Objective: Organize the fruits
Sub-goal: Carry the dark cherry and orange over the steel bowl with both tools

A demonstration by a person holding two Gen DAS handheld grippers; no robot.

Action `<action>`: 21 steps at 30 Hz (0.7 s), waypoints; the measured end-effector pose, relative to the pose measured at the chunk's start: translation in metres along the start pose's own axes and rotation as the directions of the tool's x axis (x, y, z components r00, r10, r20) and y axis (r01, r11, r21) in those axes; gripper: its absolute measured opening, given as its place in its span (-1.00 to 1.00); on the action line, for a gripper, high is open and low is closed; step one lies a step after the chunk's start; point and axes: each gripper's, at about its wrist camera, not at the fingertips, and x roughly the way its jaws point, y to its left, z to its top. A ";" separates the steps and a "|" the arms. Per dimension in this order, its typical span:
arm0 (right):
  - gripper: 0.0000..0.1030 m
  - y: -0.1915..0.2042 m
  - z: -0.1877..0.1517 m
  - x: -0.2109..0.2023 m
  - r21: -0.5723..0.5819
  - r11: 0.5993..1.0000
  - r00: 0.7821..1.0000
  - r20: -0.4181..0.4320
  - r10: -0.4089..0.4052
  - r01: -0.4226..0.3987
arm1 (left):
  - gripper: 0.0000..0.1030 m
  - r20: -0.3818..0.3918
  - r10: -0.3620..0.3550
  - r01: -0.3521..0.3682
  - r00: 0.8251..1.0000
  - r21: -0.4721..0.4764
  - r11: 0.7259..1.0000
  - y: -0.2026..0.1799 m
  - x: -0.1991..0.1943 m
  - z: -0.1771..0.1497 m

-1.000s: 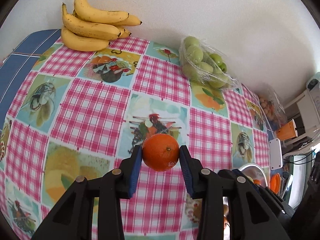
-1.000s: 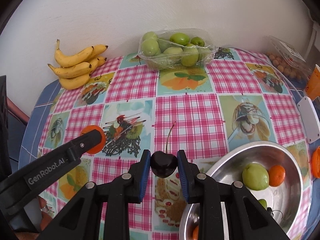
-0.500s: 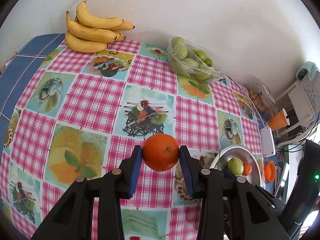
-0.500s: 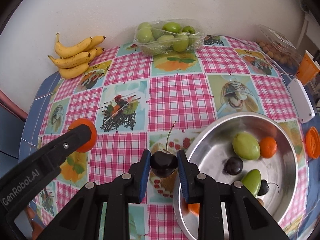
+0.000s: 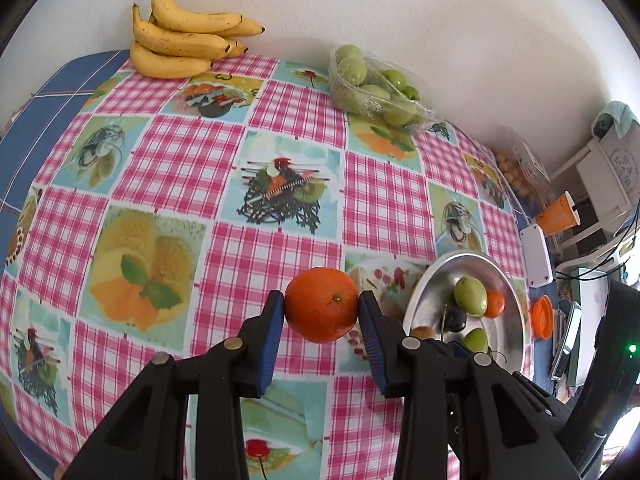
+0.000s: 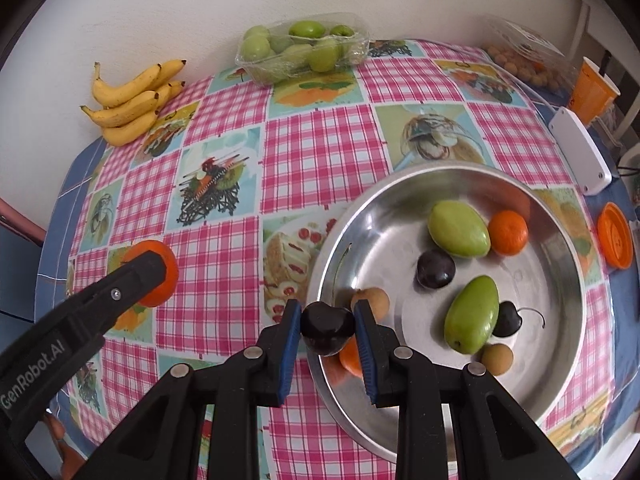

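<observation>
My left gripper (image 5: 322, 312) is shut on an orange (image 5: 321, 304), held above the checked tablecloth left of the steel bowl (image 5: 508, 280). In the right wrist view that orange (image 6: 164, 264) shows behind the left gripper's arm. My right gripper (image 6: 327, 326) is shut on a dark cherry (image 6: 327, 330) with a long stem, hanging over the near left rim of the bowl (image 6: 560, 236). In the bowl lie two green fruits (image 6: 458, 228), a small orange (image 6: 507, 232), a dark plum (image 6: 435, 269), another cherry (image 6: 508, 319) and small tan fruits (image 6: 497, 359).
Bananas (image 6: 130, 106) lie at the far left by the wall. A wrapped tray of green fruits (image 6: 302, 50) stands at the back. A bag of small tan fruits (image 6: 528, 62), an orange cup (image 6: 592, 90), a white box (image 6: 580, 152) and an orange lid (image 6: 615, 236) sit at the right.
Both grippers have moved right across the table with their fruit. The cherry now hangs over the bowl's rim, and the bowl has come further into the left wrist view.
</observation>
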 end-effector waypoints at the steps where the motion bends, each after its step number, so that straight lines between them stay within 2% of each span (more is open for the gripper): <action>1: -0.43 -0.001 -0.002 -0.001 0.001 1.000 1.000 0.000 0.002 -0.002 | -0.23 0.000 -0.001 0.001 1.000 0.001 1.000 -0.001 -0.001 -0.002; 12: -0.43 -0.028 -0.001 -0.003 0.064 0.998 1.000 0.003 -0.010 0.010 | -0.23 -0.016 -0.025 0.026 1.000 0.067 0.997 -0.026 0.005 -0.011; 21: -0.43 -0.093 0.006 -0.012 0.235 0.966 0.992 0.037 -0.119 0.107 | -0.23 -0.036 -0.056 0.062 0.998 0.169 0.984 -0.062 0.015 -0.020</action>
